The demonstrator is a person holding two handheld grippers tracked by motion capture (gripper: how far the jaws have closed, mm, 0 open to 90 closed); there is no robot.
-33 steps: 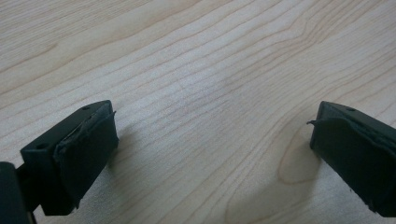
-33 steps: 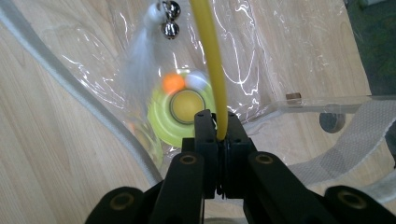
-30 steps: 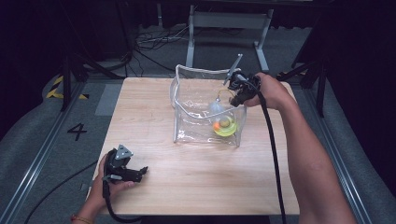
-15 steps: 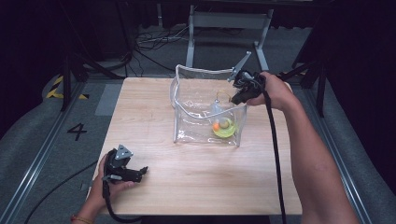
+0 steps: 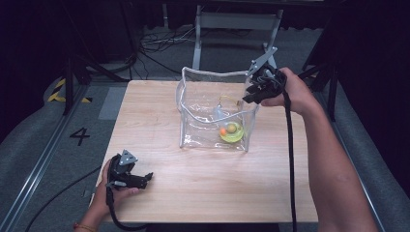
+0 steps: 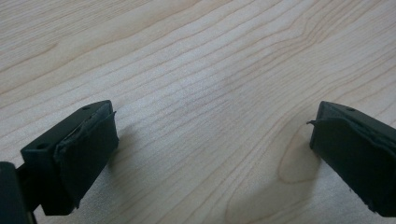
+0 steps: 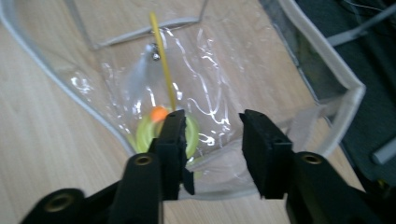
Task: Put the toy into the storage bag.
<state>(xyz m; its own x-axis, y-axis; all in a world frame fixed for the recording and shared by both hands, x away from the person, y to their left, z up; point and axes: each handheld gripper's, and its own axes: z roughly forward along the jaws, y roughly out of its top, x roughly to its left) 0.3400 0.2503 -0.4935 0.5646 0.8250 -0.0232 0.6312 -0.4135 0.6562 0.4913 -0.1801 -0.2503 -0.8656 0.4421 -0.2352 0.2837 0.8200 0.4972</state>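
Observation:
A clear plastic bag (image 5: 212,73) stands open on the wooden table (image 5: 159,111). In its bottom lies a yellow-green ring toy (image 5: 232,131) with an orange ball (image 7: 159,113), a thin yellow stick (image 7: 163,60) and a pale feather (image 7: 137,74). My right gripper (image 5: 247,98) hovers over the bag's right rim, and its jaws have just been opening. In the right gripper view my right gripper (image 7: 212,135) has nothing between its jaws. My left gripper (image 5: 145,178) rests at the table's front left. In the left gripper view my left gripper (image 6: 210,154) is wide open over bare wood.
A metal frame (image 5: 237,21) and cables (image 5: 154,41) sit on the dark floor beyond the table's far edge. A floor mark "4" (image 5: 80,135) lies left of the table. My right forearm (image 5: 329,164) crosses the table's right side.
The right gripper rose out of the bag toward its right rim and its jaws parted. The feather toy now lies free in the bag. The left gripper stayed still.

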